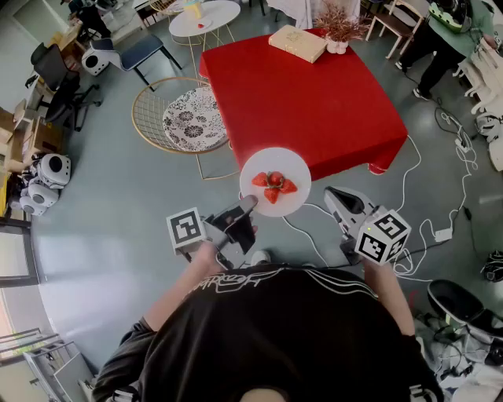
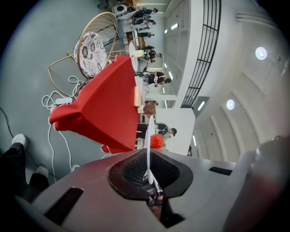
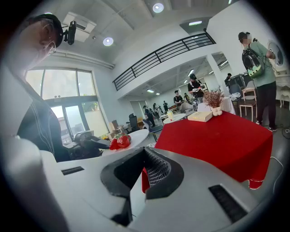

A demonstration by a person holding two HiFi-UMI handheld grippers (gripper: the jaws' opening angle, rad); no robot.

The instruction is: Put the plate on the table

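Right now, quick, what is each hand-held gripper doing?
Left hand-held gripper: closed on the rim of the white plate.
Right hand-held gripper: open, holding nothing.

On the grey floor stood a round wire chair with a black-and-white patterned cushion, farther off a small round white side table, and white cables ran near a power strip — while a cream box lay just beside a dried plant.
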